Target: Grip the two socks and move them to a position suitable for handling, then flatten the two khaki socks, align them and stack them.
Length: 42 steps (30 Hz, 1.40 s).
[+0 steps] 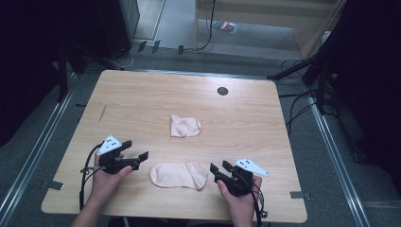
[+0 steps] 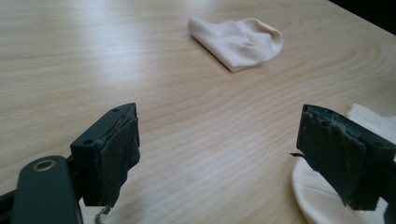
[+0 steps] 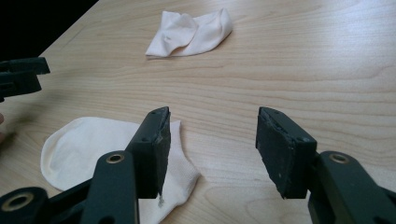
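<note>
- The left tool [image 1: 137, 157] is hovering at the lower left of the high view, jaws spread wide and holding nothing; in the left gripper view bare table [image 2: 140, 56] is lying between them.
- The right tool [image 1: 218, 170] is sitting at the lower right of the high view, likewise gaping wide with nothing gripped.
- Between the two tools, the flat sock [image 1: 179, 175] is lying spread out near the bottom centre of the frame, its rounded toe pointing toward the left tool and its cuff end near the right tool.
- Higher up, toward the frame's middle, the folded sock [image 1: 185, 126] is resting bunched on the table, well apart from the flat one.
- To my eye, the work is only starting: neither sock is being gripped, and they are not yet paired or stacked.
</note>
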Available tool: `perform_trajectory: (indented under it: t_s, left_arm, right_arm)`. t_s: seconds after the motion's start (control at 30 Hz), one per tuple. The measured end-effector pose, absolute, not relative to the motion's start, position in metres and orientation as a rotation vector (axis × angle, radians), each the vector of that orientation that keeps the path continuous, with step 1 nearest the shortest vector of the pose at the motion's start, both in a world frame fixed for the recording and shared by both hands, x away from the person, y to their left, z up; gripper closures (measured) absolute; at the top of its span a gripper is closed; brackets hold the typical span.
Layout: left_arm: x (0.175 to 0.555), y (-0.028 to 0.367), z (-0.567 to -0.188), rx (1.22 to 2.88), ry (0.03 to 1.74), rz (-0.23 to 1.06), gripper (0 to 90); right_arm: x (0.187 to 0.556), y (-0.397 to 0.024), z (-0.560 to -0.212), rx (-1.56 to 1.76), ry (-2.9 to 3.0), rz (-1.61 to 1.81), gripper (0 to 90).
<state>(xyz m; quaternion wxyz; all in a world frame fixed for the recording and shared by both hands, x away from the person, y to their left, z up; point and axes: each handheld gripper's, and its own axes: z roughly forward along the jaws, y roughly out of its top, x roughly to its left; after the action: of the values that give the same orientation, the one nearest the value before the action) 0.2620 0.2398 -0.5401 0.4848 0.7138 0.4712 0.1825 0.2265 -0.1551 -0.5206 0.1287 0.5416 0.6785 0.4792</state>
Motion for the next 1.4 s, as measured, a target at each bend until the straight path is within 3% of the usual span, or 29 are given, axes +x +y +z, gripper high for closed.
perform_trajectory:
  t_s: [0.27,0.77,1.4]
  left_arm:
    - [0.261,0.245,-0.546,1.656,1.207,0.479,13.2]
    - [0.262,0.239,-0.548,1.683,1.190,0.503,13.9]
    - [0.263,0.238,-0.549,1.692,1.190,0.505,14.1]
  right_arm:
    - [0.234,-0.151,-0.505,1.470,1.974,1.366,44.6]
    - [0.275,-0.131,-0.465,1.379,1.979,1.353,48.0]
    - [0.364,-0.066,-0.489,1.278,2.194,1.203,69.1]
